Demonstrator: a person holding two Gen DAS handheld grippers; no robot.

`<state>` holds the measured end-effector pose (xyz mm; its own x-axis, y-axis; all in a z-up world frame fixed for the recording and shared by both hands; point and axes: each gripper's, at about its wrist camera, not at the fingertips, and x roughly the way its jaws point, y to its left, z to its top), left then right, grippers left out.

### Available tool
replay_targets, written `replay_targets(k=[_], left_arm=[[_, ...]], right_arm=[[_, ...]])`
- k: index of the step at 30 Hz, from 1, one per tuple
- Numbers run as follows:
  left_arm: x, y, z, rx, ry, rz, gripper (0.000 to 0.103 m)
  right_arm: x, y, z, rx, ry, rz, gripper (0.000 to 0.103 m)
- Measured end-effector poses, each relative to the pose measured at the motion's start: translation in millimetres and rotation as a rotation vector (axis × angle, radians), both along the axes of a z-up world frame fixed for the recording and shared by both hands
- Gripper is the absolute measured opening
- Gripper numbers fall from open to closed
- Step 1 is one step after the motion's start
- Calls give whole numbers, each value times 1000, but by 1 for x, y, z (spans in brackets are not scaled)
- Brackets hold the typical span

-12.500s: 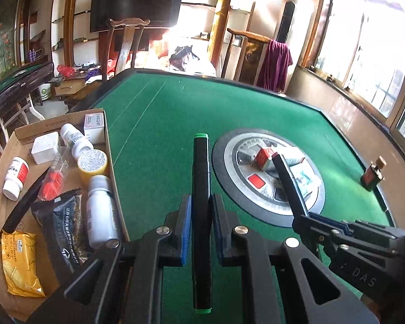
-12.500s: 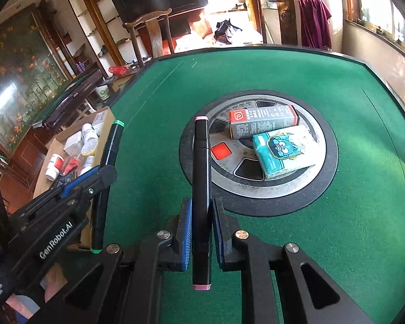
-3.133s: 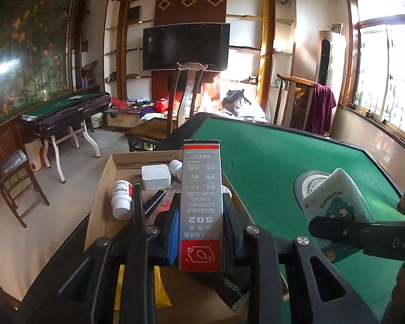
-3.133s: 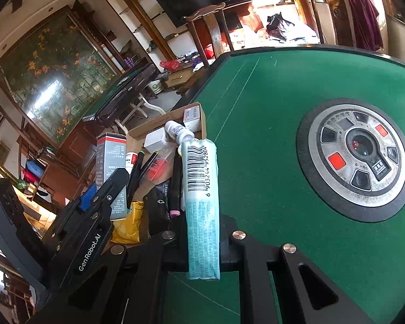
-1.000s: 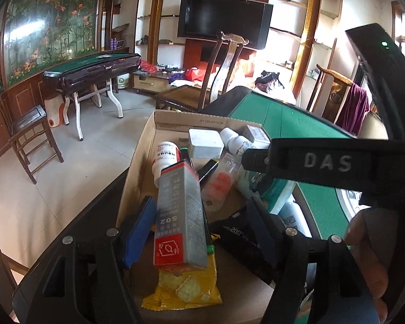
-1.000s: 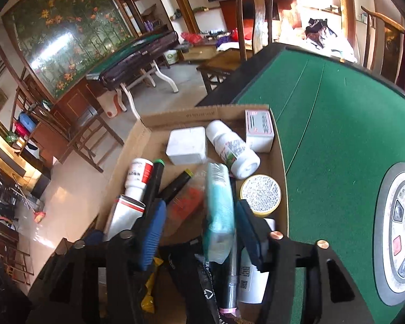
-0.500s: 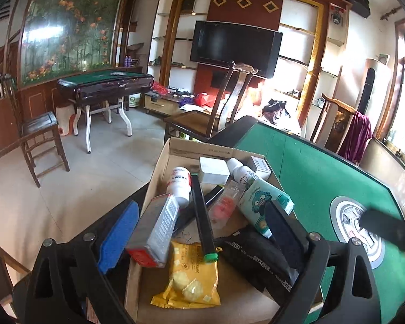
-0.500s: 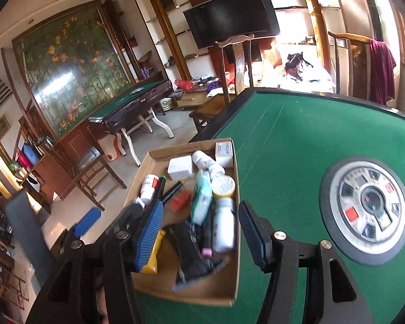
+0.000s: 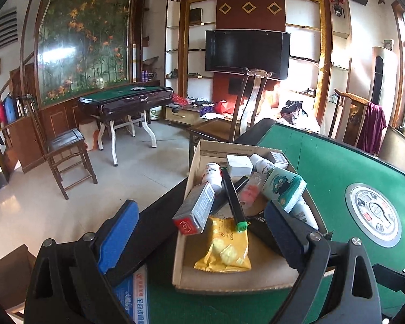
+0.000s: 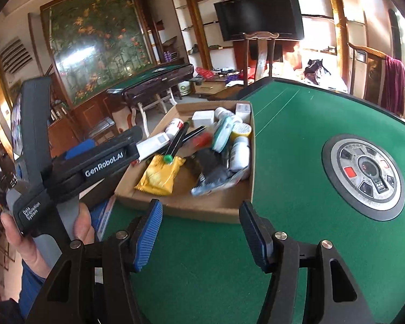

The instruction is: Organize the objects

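Left claw (image 9: 199, 216) and right claw (image 10: 201, 232) are both being held wide open, nothing gripped, above the cardboard box (image 10: 202, 210) on the desk (image 10: 297, 135).

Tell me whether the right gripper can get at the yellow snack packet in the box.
Probably yes: the right gripper is open and empty, and the yellow snack packet lies uncovered near the cardboard box's low front wall.

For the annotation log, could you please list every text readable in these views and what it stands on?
"GenRobot.AI": black left gripper arm.
"Data Acquisition System": its handle.
Print on the grey-and-red box, white bottles, yellow snack packet and blue-and-white pack: too small or blurred.
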<state>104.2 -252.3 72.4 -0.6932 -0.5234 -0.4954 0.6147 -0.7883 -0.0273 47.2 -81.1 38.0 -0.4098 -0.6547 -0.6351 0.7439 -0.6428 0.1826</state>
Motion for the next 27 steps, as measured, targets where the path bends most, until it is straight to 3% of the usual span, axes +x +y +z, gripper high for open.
replay_targets(k=[20,27], left_arm=[[11,5,-12,-26,-42,24,94],[11,8,-13,-77,-78,47,94]], right_arm=[[3,-5,-15,32,18,-5,65],[5,-8,-18,40,16,1,65]])
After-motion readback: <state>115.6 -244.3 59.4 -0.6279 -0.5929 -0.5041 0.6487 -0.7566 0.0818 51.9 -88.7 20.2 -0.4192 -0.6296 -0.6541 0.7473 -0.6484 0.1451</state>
